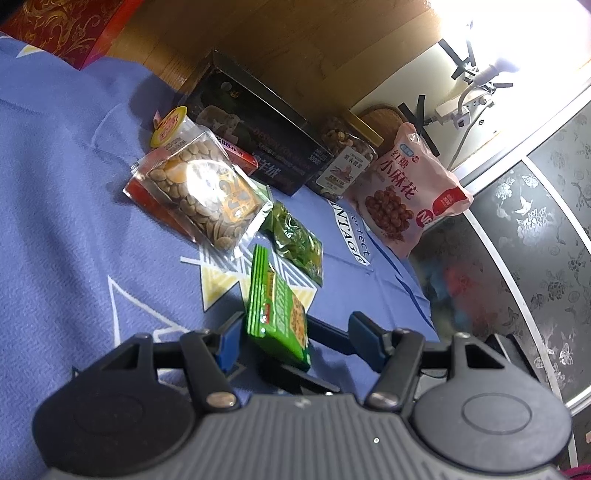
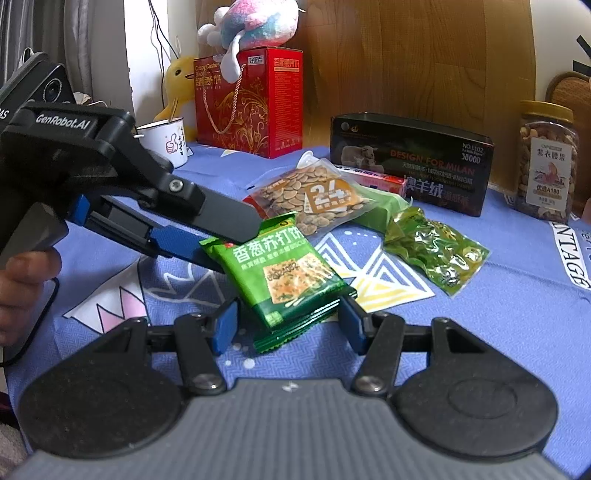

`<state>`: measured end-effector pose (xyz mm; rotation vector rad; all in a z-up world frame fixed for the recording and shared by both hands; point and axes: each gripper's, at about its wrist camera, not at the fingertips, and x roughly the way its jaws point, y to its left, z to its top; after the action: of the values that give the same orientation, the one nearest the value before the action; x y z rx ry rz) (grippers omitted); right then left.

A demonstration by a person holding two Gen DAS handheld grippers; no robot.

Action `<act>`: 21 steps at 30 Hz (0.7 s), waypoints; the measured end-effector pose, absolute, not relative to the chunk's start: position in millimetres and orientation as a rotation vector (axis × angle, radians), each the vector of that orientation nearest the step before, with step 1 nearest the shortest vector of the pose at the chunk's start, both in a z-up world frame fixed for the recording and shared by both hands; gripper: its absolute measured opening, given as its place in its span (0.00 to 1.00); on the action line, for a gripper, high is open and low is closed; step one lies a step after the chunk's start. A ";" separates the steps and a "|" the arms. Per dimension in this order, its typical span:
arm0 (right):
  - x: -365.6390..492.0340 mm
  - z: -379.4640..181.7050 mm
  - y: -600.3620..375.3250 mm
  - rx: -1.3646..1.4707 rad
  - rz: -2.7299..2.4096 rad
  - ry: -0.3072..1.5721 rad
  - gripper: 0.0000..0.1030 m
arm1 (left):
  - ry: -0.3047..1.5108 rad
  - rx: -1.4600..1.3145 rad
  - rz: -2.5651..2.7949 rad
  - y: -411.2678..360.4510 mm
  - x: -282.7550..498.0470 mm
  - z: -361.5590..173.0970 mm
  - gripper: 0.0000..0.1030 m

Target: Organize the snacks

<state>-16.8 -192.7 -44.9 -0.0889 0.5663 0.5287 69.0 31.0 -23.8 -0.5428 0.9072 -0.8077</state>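
Note:
A stack of green soda-biscuit packets (image 2: 284,275) lies on the blue cloth (image 2: 498,332). My right gripper (image 2: 288,325) is open, its fingers on either side of the stack's near end. My left gripper (image 2: 221,243) comes in from the left, its jaws above and below the stack's far corner, not clamped. In the left wrist view the same stack (image 1: 277,314) stands between the open fingers of my left gripper (image 1: 295,336). Behind lie a clear bag of seeds (image 2: 314,199) and a green vacuum pack (image 2: 436,251).
A black box (image 2: 410,158), a small red box (image 2: 373,181), a nut jar (image 2: 546,158), a red gift box (image 2: 247,99), a white mug (image 2: 166,140) and plush toys (image 2: 251,22) stand at the back. A pink snack bag (image 1: 406,184) stands near the cloth's edge.

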 end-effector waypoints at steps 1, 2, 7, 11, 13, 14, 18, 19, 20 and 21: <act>-17.0 -44.9 -192.7 -0.089 0.529 0.566 0.59 | 0.907 -0.543 -0.808 31.1 69.1 -23.6 0.60; -17.0 -44.9 -193.1 -0.088 0.529 0.566 0.59 | 0.907 -0.543 -0.808 30.9 69.2 -23.7 0.60; -17.0 -44.6 -192.7 -0.084 0.529 0.565 0.59 | 0.906 -0.554 -0.805 31.2 71.9 -21.6 0.60; -17.8 -44.5 -192.7 -0.082 0.527 0.564 0.58 | 0.907 -0.566 -0.803 30.2 75.4 -20.9 0.60; -18.2 -44.4 -192.5 -0.081 0.526 0.564 0.57 | 0.905 -0.565 -0.803 29.3 77.0 -20.3 0.60; -18.5 -44.4 -192.5 -0.080 0.524 0.563 0.56 | 0.905 -0.565 -0.803 27.5 77.9 -20.3 0.60; -18.8 -44.5 -194.0 -0.071 0.515 0.559 0.49 | 0.924 -0.575 -0.810 22.3 81.6 -23.7 0.57; -18.8 -44.4 -194.4 -0.068 0.511 0.557 0.47 | 0.933 -0.579 -0.814 21.3 82.1 -25.6 0.57; -19.3 -44.5 -195.3 -0.063 0.511 0.557 0.46 | 0.940 -0.581 -0.815 20.5 82.2 -27.6 0.56; -19.4 -44.6 -195.8 -0.060 0.510 0.557 0.46 | 0.945 -0.583 -0.815 20.8 81.7 -29.5 0.55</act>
<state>-19.4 -195.8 -44.6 -0.0599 0.5570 0.5100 81.7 20.8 -29.5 -0.5829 0.9452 -0.8147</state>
